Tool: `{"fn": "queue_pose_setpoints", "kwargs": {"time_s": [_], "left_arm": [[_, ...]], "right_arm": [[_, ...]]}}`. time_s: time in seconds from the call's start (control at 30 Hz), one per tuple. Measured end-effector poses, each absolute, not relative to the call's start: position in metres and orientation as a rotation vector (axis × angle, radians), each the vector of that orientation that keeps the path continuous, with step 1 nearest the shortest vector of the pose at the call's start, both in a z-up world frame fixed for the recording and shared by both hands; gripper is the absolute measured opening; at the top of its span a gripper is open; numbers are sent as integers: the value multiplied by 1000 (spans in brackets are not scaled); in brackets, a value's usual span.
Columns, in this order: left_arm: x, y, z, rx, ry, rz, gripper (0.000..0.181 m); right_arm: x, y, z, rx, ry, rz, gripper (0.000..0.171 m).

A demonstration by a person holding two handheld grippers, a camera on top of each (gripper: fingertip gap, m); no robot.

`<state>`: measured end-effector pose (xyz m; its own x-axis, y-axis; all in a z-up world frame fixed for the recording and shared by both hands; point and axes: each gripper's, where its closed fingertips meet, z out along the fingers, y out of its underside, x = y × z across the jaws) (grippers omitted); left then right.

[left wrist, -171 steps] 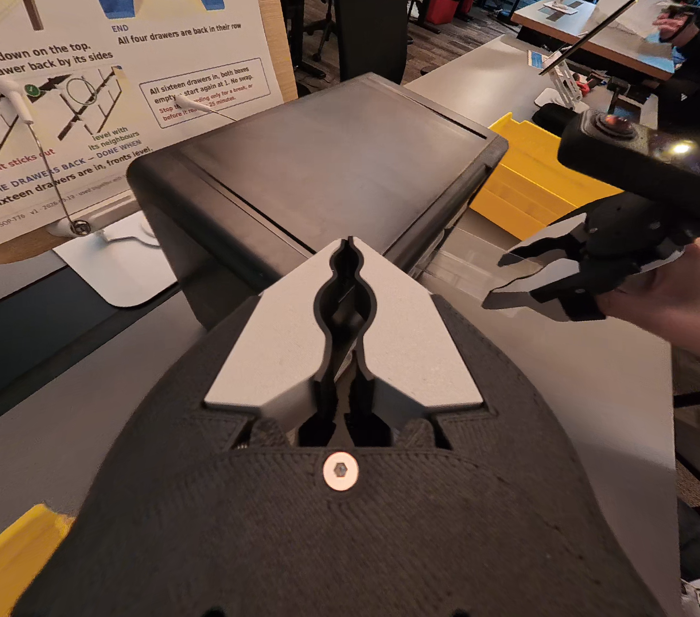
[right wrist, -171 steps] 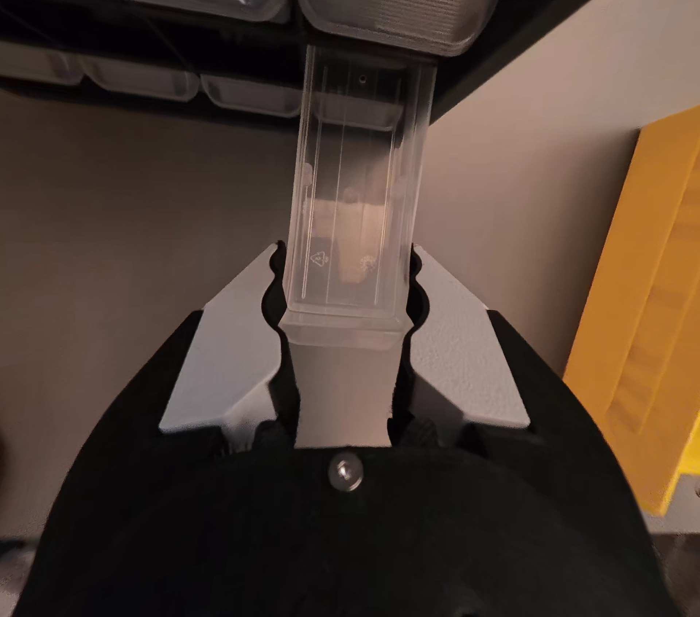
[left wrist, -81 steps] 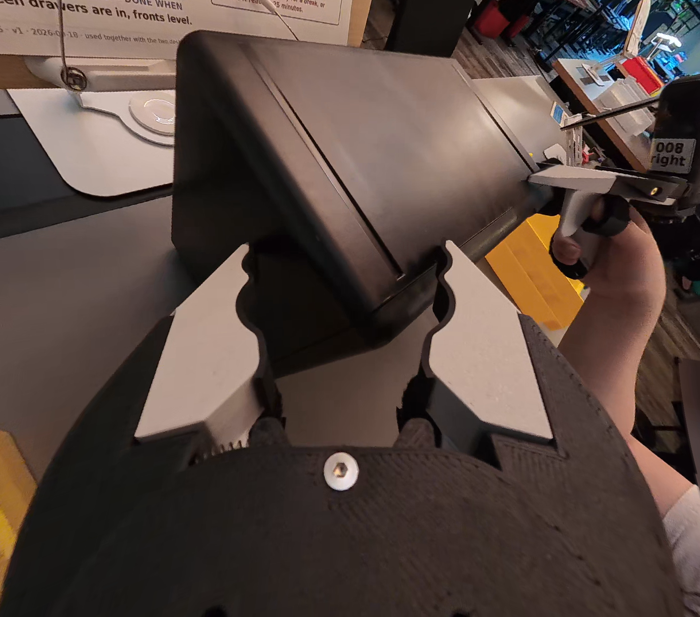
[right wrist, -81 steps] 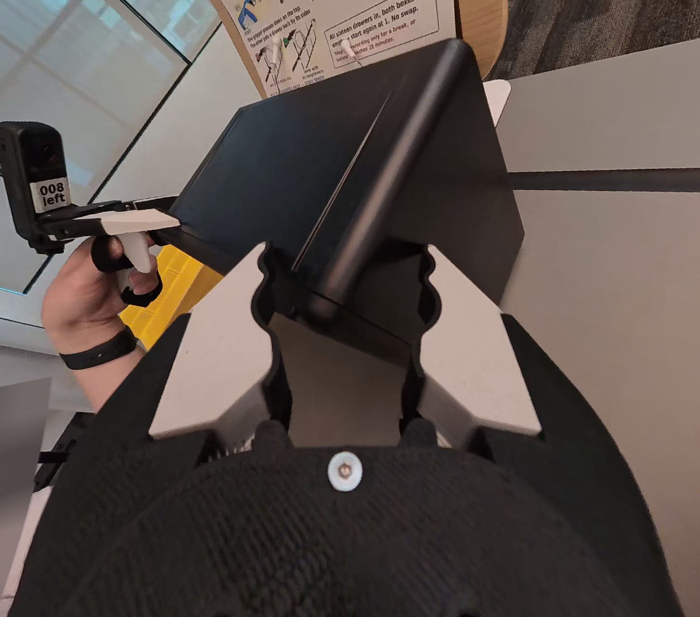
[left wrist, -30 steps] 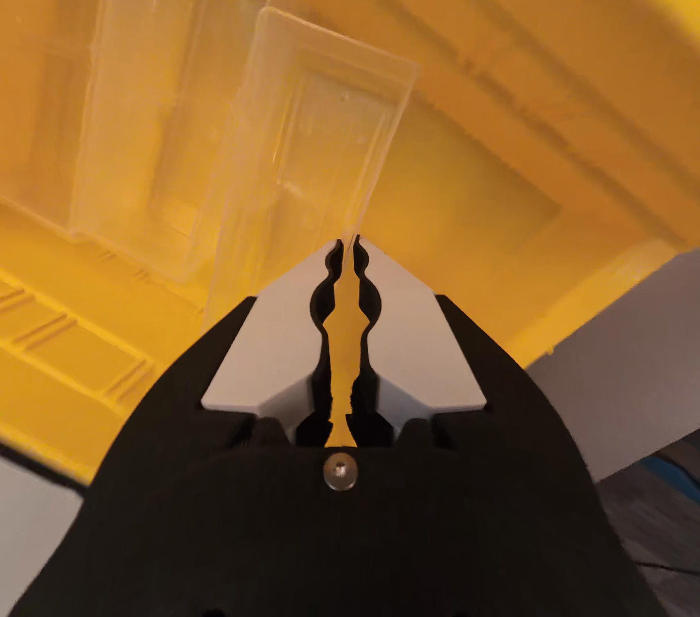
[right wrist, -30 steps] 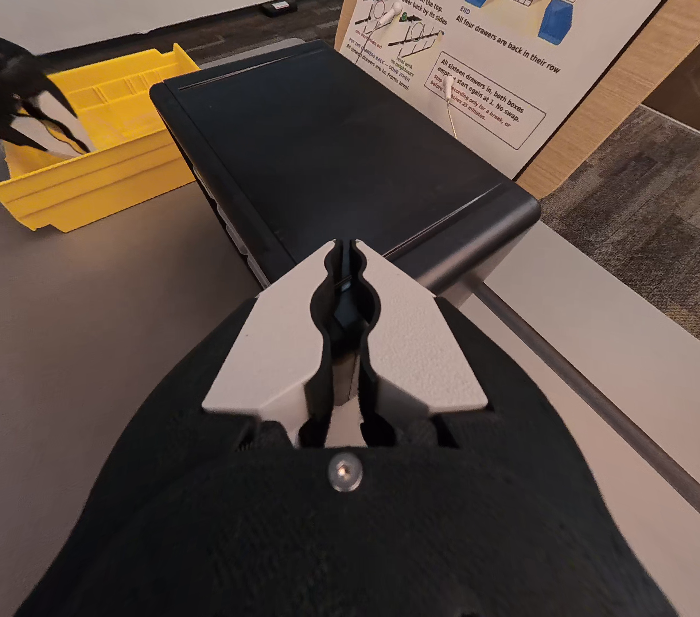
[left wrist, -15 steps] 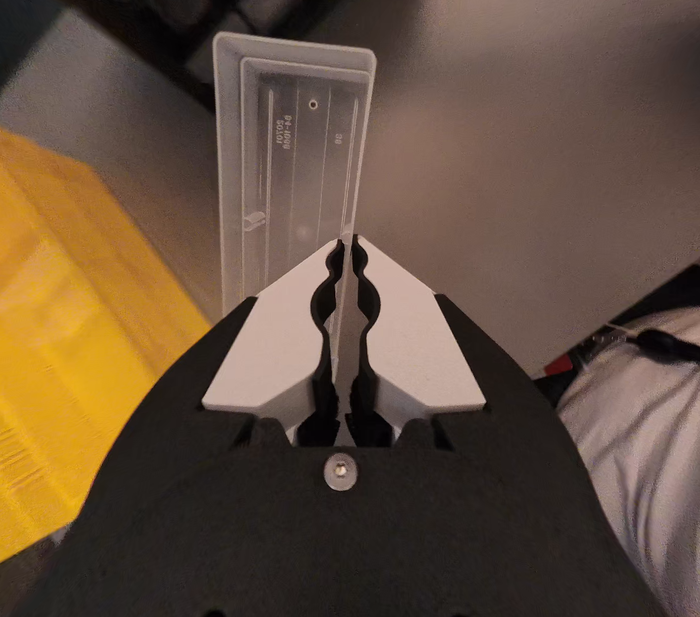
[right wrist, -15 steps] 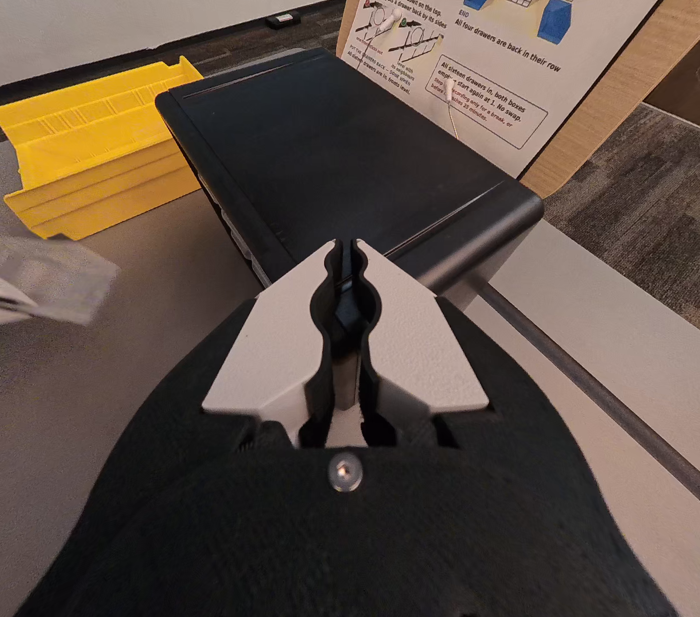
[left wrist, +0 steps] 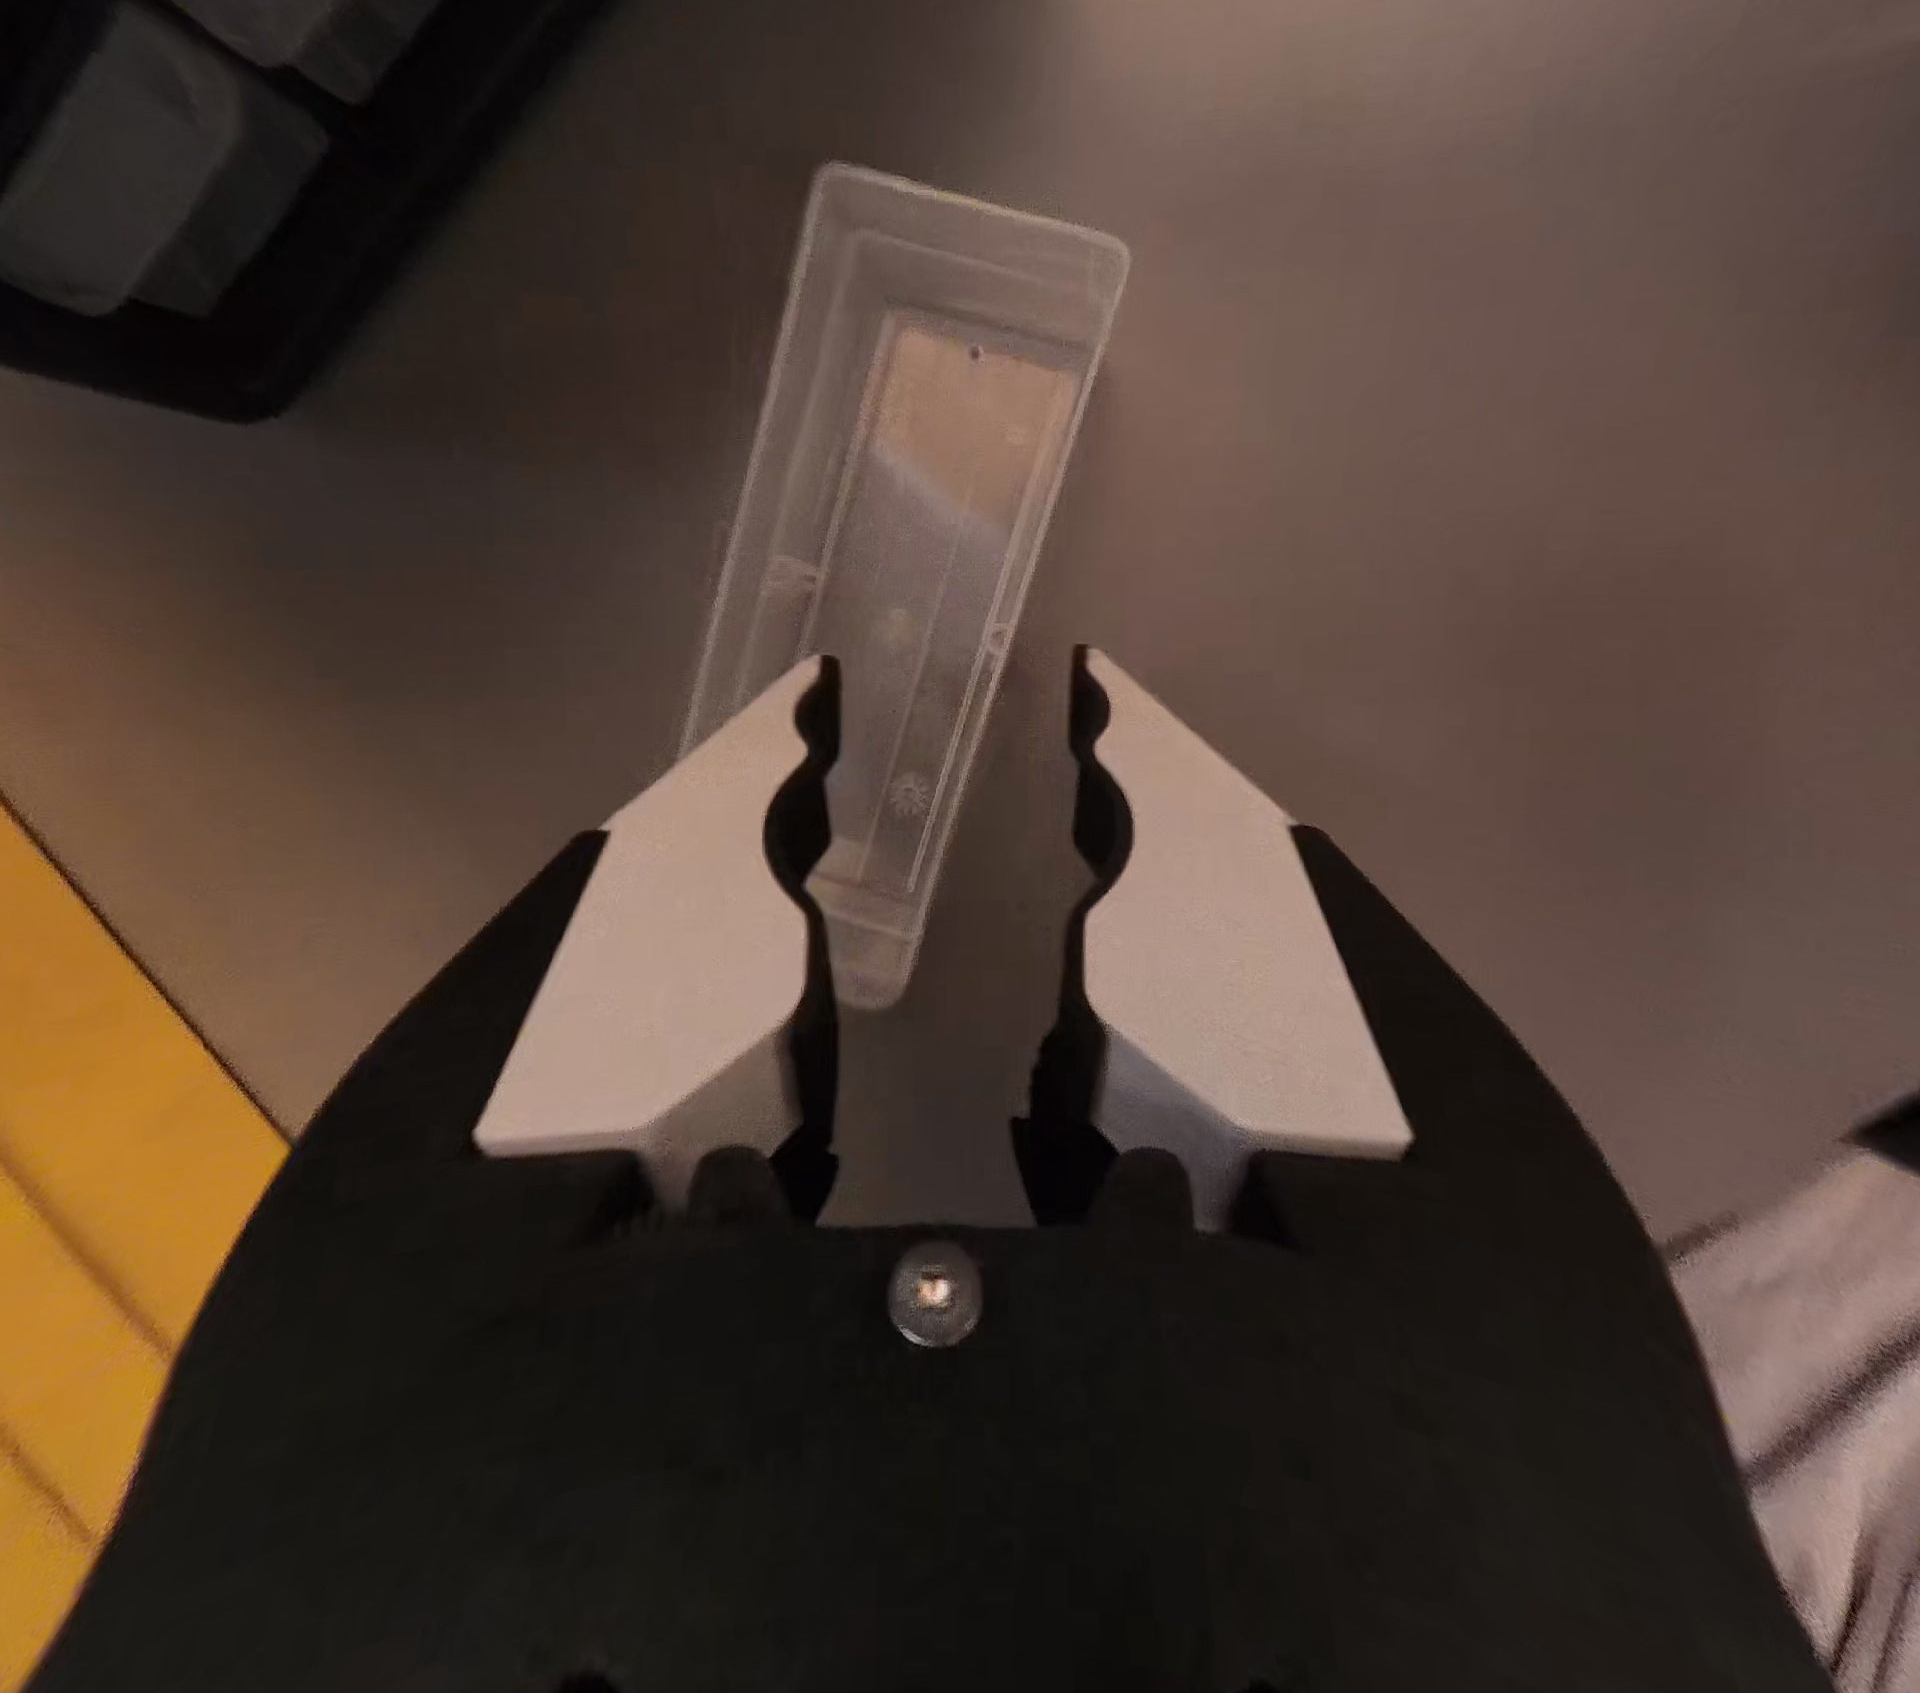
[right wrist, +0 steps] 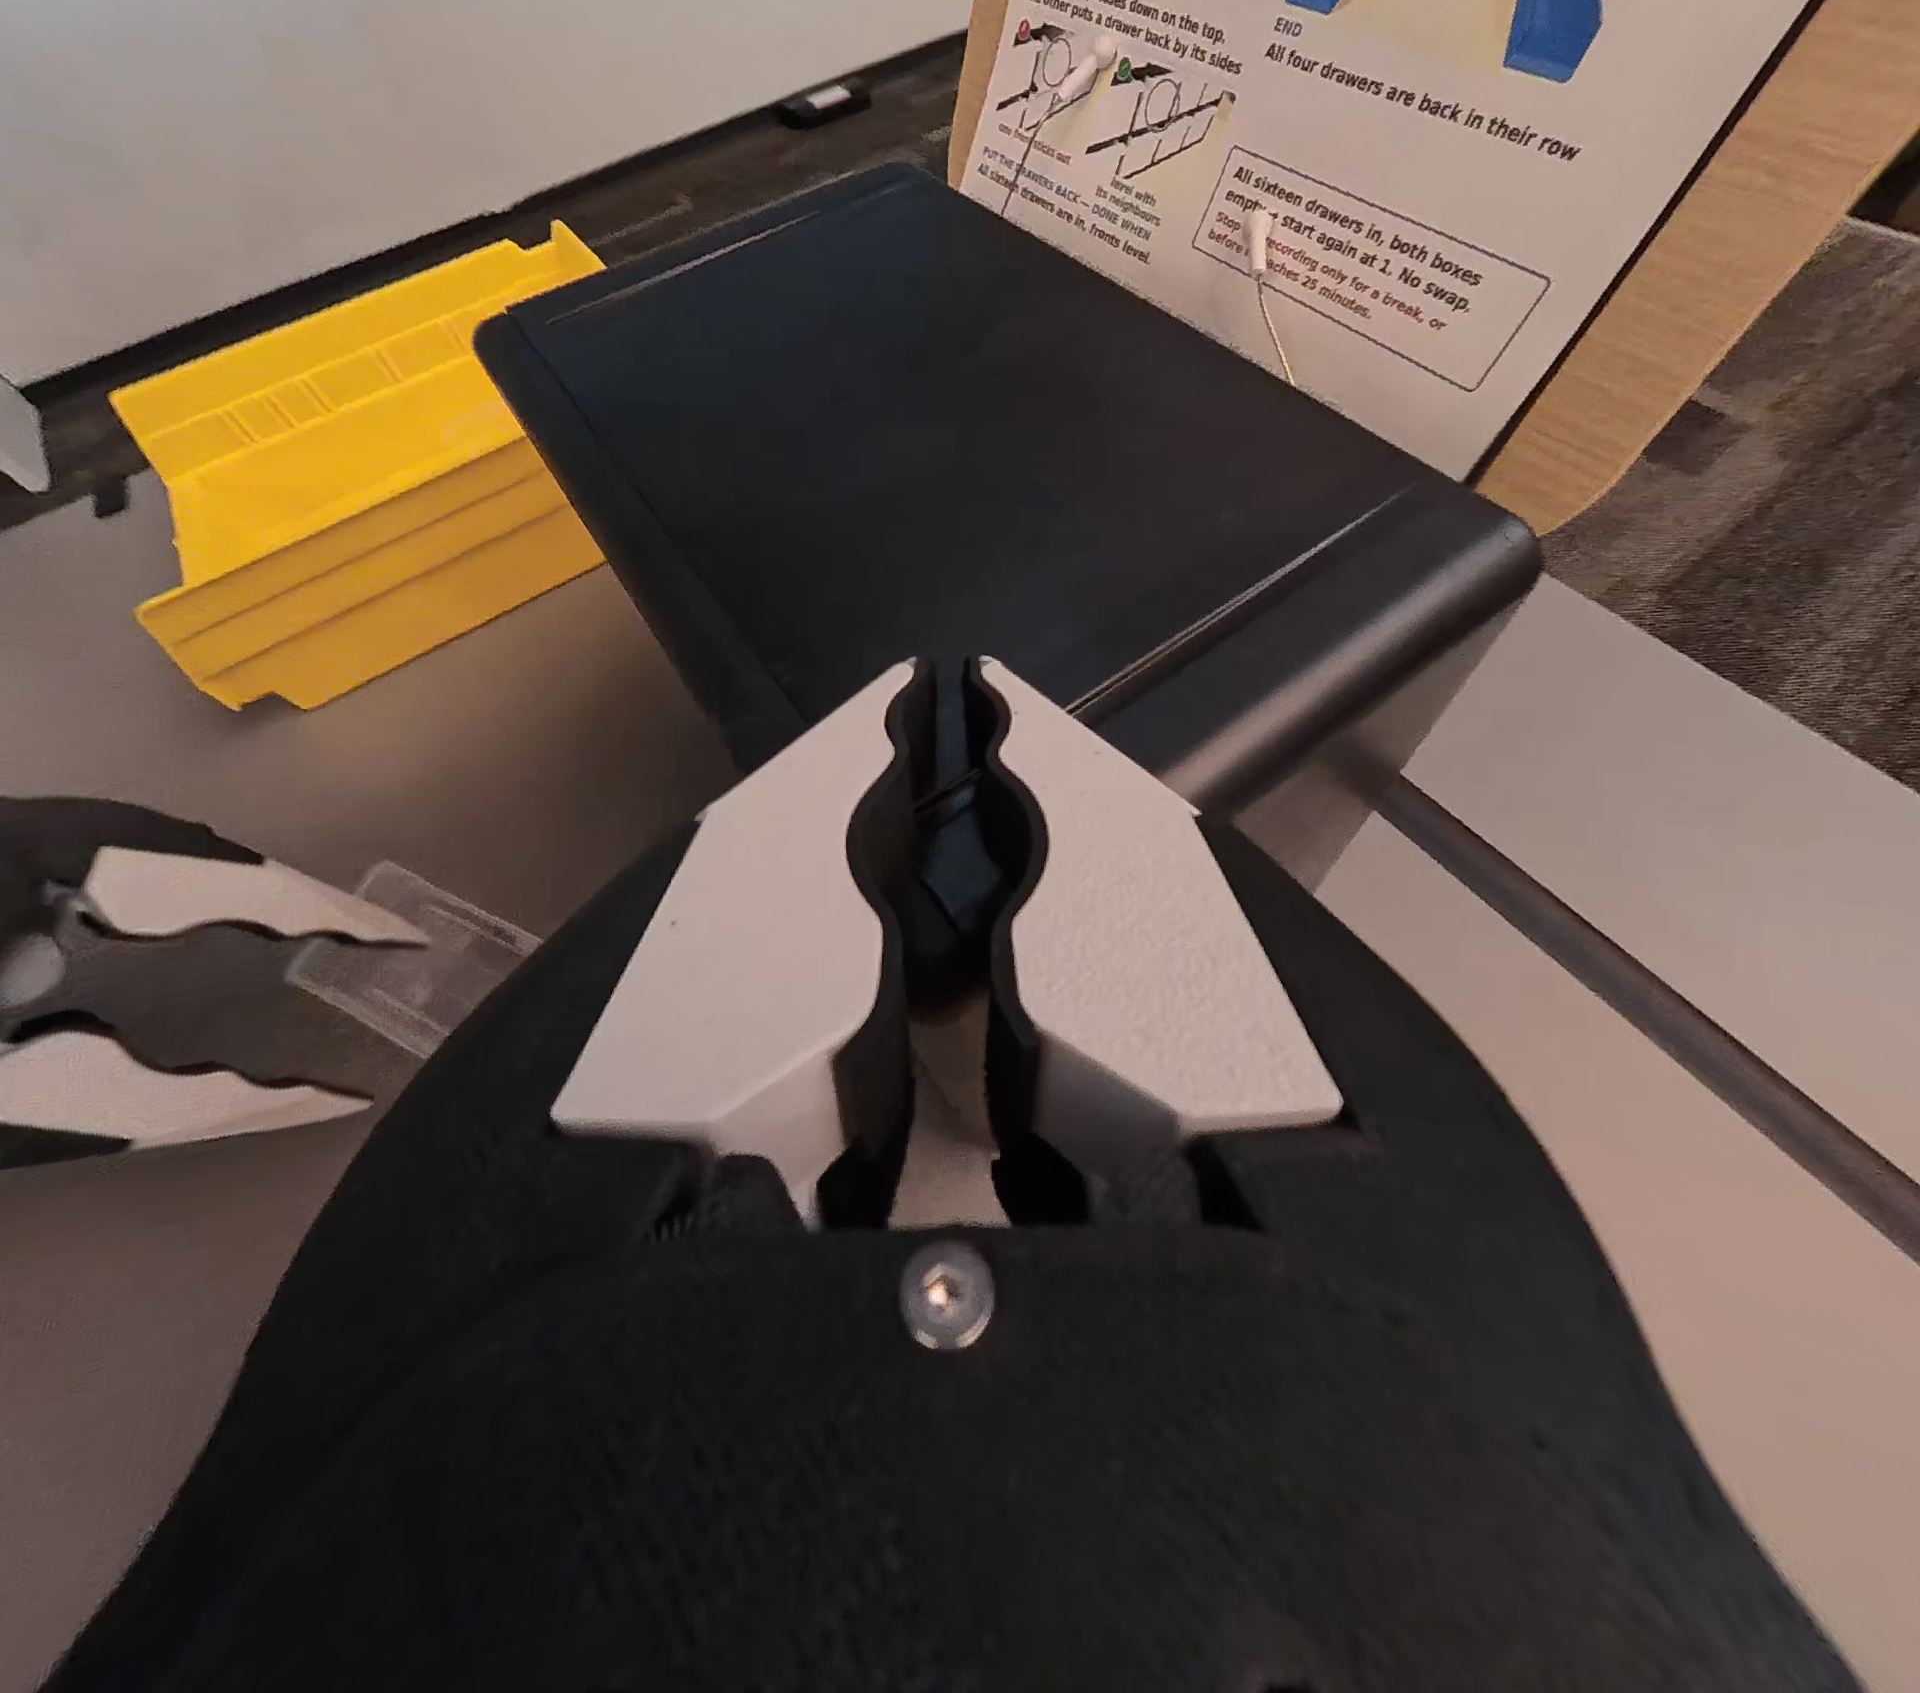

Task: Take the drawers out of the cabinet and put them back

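Note:
A clear plastic drawer (left wrist: 935, 500) lies lengthwise between the fingers of my open left gripper (left wrist: 951, 677), over the grey table (left wrist: 1455, 293). Its near end is close to the left finger, and nothing clamps it. I cannot tell whether it rests on the table. The black cabinet (left wrist: 208, 33) with its drawer fronts is at the upper left. My right gripper (right wrist: 948, 667) is shut and empty at the near right corner of the cabinet's top (right wrist: 987, 448). The right wrist view also shows the left gripper (right wrist: 395, 1020) and the drawer (right wrist: 447, 947) low on the left.
A yellow bin (right wrist: 353, 521) stands to the left of the cabinet and also shows in the left wrist view (left wrist: 83, 1072). An instruction board (right wrist: 1351, 85) stands behind the cabinet. A person's light clothing (left wrist: 1818, 1331) is at the table's near edge.
My left gripper carried the drawer from the yellow bin to the table in front of the cabinet and has now opened, letting go of the drawer's side wall. The right gripper stays shut over the cabinet.

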<state>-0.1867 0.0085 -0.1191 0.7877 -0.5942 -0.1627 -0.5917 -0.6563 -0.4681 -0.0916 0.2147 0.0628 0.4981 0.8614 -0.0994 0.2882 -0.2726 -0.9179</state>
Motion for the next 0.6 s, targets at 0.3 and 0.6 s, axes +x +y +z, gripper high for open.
{"fn": "queue_pose_setpoints", "kwargs": {"time_s": [0.3,0.6], "left_arm": [[-204,11,-114,-2320,1248,-137,93],[-222,18,-145,-2437,1295,-16,62]], "right_arm": [[-92,214,63,-1802,-969,780,5],[-92,214,63,-1794,-974,800,6]]}}
